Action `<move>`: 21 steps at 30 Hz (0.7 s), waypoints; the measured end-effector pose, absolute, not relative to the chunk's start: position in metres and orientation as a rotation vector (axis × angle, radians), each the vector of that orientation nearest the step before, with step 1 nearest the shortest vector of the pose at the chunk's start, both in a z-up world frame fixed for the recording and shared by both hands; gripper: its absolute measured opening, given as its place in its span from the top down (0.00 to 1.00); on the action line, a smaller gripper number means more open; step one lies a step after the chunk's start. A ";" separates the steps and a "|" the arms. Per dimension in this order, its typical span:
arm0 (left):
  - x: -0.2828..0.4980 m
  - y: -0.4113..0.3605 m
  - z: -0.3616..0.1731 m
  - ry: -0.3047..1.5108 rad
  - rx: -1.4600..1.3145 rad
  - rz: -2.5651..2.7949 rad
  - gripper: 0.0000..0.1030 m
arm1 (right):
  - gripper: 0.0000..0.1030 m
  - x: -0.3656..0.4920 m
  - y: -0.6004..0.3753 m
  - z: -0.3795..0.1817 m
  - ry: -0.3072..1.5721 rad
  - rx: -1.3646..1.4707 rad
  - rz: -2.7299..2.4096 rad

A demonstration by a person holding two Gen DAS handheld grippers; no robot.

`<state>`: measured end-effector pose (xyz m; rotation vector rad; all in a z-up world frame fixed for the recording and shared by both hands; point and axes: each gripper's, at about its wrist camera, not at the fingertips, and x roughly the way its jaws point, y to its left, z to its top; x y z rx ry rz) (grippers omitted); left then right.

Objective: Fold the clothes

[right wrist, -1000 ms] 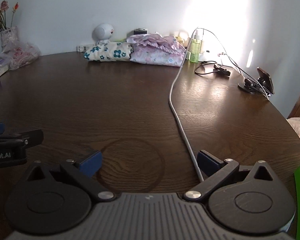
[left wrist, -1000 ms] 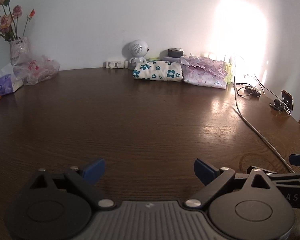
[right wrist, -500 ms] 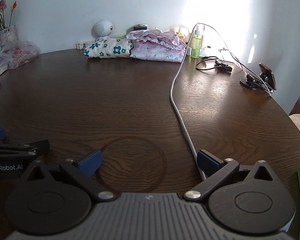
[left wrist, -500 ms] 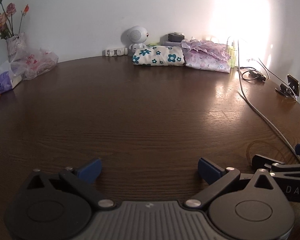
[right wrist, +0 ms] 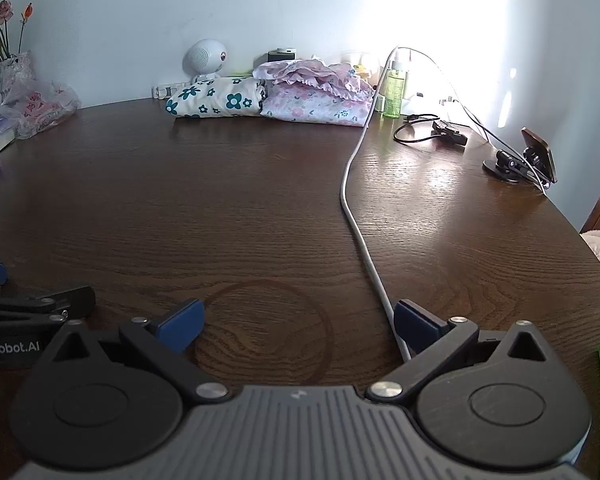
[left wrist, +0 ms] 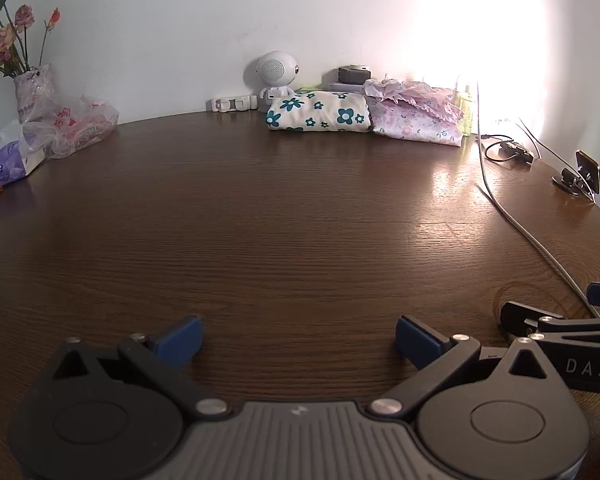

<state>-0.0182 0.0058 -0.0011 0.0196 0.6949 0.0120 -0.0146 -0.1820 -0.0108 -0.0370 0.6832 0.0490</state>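
Your left gripper (left wrist: pixel 298 338) stood with its jaws wide apart and nothing between them, only bare table (left wrist: pixel 260 220) under the blue pads. Your right gripper (right wrist: pixel 298 330) was likewise spread wide and held nothing; a white cable (right wrist: pixel 354 216) ran down the table and passed just inside its right finger (right wrist: pixel 416 330), though contact could not be judged from that angle.

The clothes lay well apart from both grippers, at the far edge of the table against the wall. A folded cream piece (left wrist: pixel 320 116) with teal flowers sat touching a folded pink piece (left wrist: pixel 414 122) with a frilled edge, the pink one to the right.

The left view alone showed the tissue pack (left wrist: pixel 8 164) whole, and caught the side of your right gripper at its lower right corner. The right view alone gave the green bottle (right wrist: pixel 394 90) clearly, the phone stand (right wrist: pixel 520 162) in full, a ring mark (right wrist: pixel 262 332) in the wood between the fingers, and a green strip at the right border whose nature was unclear. Both showed the white robot speaker (left wrist: pixel 276 74), vase (left wrist: pixel 34 90) and plastic bag (left wrist: pixel 72 126).
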 end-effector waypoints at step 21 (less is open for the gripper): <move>-0.017 0.009 -0.001 0.697 0.014 0.003 0.00 | 0.00 -0.015 -0.182 -0.010 0.684 -0.034 0.053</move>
